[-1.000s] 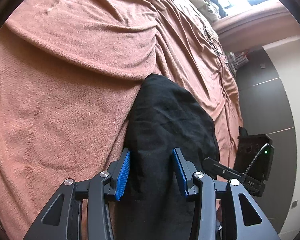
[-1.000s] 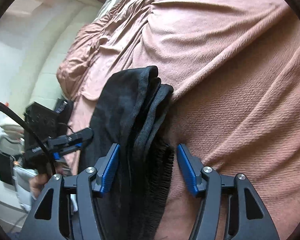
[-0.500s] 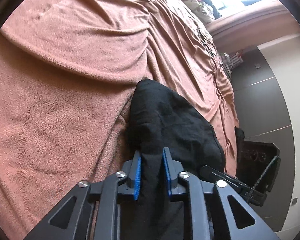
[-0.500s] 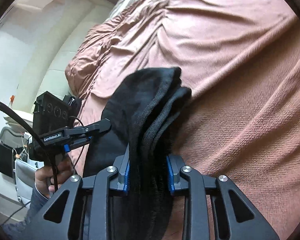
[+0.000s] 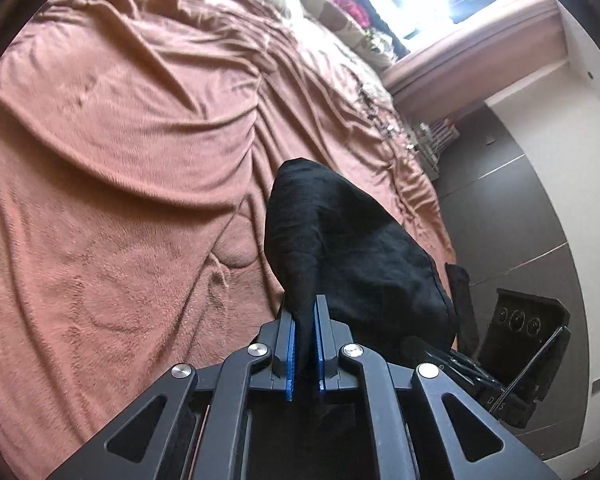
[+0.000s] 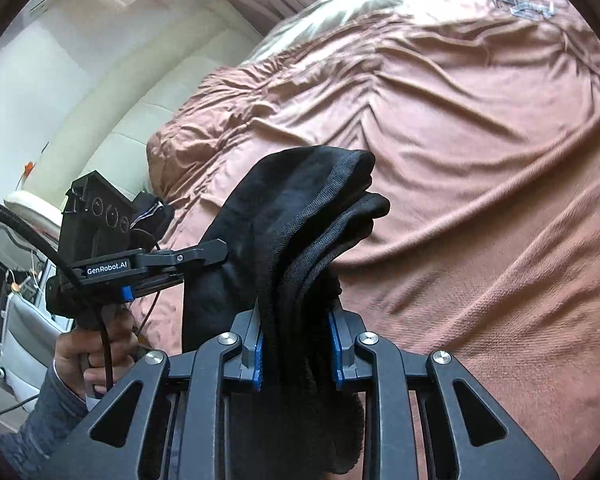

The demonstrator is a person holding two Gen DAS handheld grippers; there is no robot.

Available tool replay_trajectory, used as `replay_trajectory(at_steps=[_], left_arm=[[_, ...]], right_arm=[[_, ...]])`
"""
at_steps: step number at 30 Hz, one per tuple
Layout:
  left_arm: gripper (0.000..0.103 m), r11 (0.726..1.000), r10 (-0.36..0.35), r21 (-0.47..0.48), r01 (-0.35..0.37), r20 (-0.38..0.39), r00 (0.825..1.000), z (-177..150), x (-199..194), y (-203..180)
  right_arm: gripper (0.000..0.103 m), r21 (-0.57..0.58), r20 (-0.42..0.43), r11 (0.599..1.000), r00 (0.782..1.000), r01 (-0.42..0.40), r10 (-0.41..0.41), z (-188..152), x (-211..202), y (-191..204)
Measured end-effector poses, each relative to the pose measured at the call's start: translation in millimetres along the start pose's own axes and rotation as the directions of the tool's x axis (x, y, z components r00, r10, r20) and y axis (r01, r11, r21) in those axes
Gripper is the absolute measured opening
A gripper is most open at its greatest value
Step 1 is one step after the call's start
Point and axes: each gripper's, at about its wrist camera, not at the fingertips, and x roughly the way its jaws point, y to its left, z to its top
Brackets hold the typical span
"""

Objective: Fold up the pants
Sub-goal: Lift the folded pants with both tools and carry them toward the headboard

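Observation:
The black pants (image 5: 340, 236) are a bunched, folded bundle lifted off the pink blanket (image 5: 120, 184). My left gripper (image 5: 305, 312) is shut on one edge of the pants. My right gripper (image 6: 296, 320) is shut on the thick layered edge of the same pants (image 6: 300, 216), which hang between and below its blue pads (image 6: 257, 354). In the right wrist view the left gripper (image 6: 204, 256) shows from the side, held by a hand, clamped on the pants. The lower part of the pants is hidden behind the gripper bodies.
The wrinkled pink blanket (image 6: 480, 160) covers the bed. Pillows and clothes (image 5: 340, 4) lie at the far end by a bright window. The bed edge drops to a dark floor (image 5: 520, 216) on the right. A white wall (image 6: 80, 60) stands to the left.
Both grippers went from open around the pants to shut on them. The pants have been lifted up off the blanket, and both views have tilted upward.

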Motion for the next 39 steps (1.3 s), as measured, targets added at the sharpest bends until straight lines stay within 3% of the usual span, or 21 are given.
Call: replay_trajectory(at_steps=[16,30,39], left_arm=[[0.008,0.994,-0.028,0.108,0.009,0.177,0.984,-16.2,-88.1,-45.7],[0.007,0.990,-0.041,0.142,0.002,0.273,0.961,-47.8,-174.3,-76.6],[0.007,0.986,0.008,0.153,-0.064,0.339,0.941,-69.0,-238.8,-92.4]], right_arm=[[0.021,-0.180,0.136,0.979,0.988,0.097,-0.073,-21.4,-71.6,97.6],[0.021,-0.251,0.193,0.965,0.981,0.081,-0.032,-58.1,-129.6,158.4],[0.021,-0.331,0.194,0.942,0.981,0.051,0.015,-67.1,-154.7,199.0]])
